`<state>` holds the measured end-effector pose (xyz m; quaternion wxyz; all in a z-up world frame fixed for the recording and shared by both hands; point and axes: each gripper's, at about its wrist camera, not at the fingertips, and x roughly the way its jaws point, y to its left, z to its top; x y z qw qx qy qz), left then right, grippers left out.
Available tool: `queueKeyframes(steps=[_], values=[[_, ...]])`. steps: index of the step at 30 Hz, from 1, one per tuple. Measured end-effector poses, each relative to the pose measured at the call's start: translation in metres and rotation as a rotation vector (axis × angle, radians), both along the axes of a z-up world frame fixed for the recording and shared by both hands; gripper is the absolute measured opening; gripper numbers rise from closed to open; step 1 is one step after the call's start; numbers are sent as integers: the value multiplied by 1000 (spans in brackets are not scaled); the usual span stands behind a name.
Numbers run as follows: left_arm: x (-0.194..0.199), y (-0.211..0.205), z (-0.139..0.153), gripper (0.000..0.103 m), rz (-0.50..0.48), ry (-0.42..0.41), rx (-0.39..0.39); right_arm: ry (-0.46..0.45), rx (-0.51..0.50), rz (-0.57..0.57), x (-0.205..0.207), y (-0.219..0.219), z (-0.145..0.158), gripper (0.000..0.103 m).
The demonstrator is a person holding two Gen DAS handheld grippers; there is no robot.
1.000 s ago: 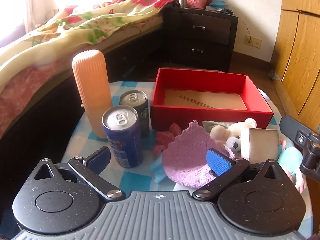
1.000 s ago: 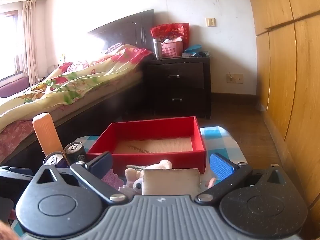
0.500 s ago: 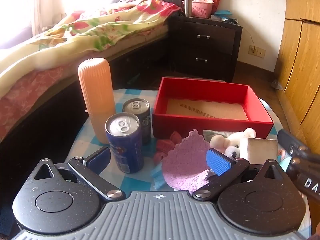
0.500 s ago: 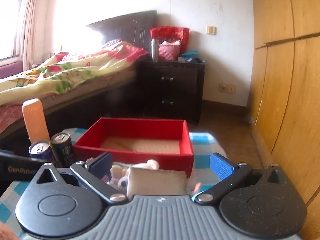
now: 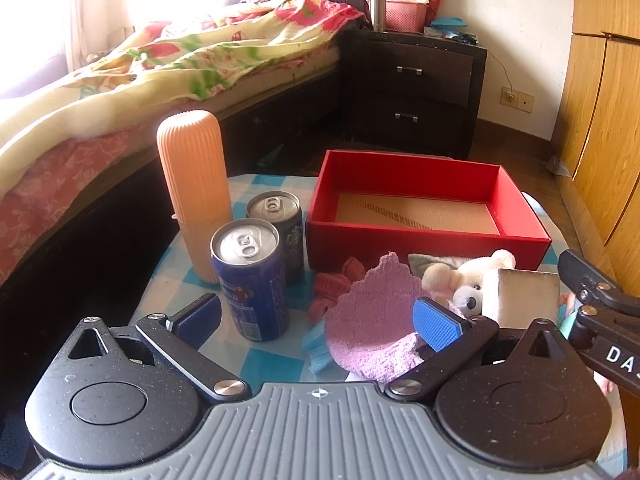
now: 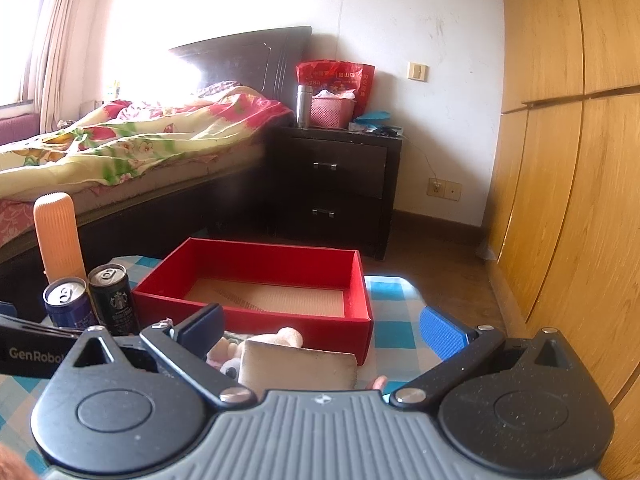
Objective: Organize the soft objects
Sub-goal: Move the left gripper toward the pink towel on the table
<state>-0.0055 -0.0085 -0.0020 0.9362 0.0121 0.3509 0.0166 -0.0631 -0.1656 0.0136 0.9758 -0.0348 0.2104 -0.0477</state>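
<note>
1. Hiding behind the beige sponge block [image 5: 520, 296], the white teddy bear [image 5: 466, 280] shows only its head & one ear; in the right wrist view the sponge block [image 6: 300, 368] covers most of it too.
2. Something teal by the right gripper arm is cut off, can't tell what it is.
3. Left gripper [image 5: 318, 316] fingers are spread wide, nothing between them. Right gripper [image 6: 320, 330] is wide apart too, holding nothing.
4. Vs 1 s ago: left cam sits higher & further back, so the red box [image 5: 430, 236] looks lower in view. Soft things didn't move.
5. Fuzzy pink cloth [image 5: 372, 320] lies curled up in front of the box, touching the left gripper's blue ribbed pad. Knitted red piece [image 5: 336, 286] is just beside it.
6. Box is stiff card w/ a brown floor, nothing inside.
7. Blue can [image 5: 250, 280], dark can [image 5: 280, 232] & ribbed orange tube [image 5: 194, 192] stand upright left of the box on the checked cloth [image 5: 276, 352].
</note>
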Motion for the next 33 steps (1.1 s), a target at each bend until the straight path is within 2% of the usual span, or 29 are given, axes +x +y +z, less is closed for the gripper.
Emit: queueKeyframes(steps=[33], values=[[3,-5,-8,97,-22,69,34,95,-4,16,9,1,-7,85]])
